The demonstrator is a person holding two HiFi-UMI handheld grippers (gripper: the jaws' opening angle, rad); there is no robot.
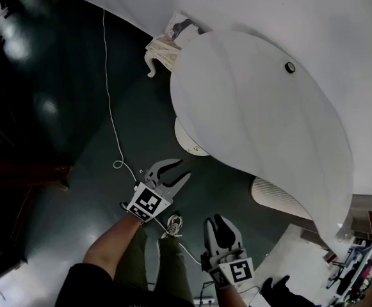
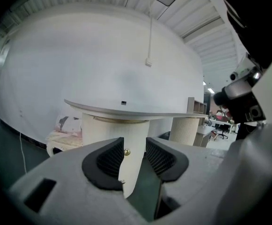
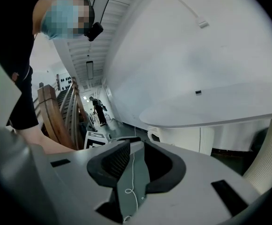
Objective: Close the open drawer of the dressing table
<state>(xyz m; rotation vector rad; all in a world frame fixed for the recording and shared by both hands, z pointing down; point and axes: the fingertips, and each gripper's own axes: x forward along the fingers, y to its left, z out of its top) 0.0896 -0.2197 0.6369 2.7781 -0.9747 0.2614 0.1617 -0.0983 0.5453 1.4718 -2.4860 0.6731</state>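
Observation:
The white dressing table (image 1: 262,107) has a wide oval top that fills the right of the head view. Below its near edge a rounded cream drawer unit (image 1: 187,139) sticks out, and the left gripper view shows it as a cylinder (image 2: 114,135) with small brass knobs (image 2: 127,152). My left gripper (image 1: 182,169) hangs over the dark floor just short of that unit. Its jaws stand open with nothing between them (image 2: 135,146). My right gripper (image 1: 216,221) is lower and nearer to me, also open and empty (image 3: 136,149).
A white cord (image 1: 112,107) runs across the dark floor. A cushioned stool (image 1: 163,47) stands beyond the table. A ribbed pedestal (image 1: 278,197) holds up the table's right side. A wooden staircase (image 3: 56,111) stands at the left of the right gripper view.

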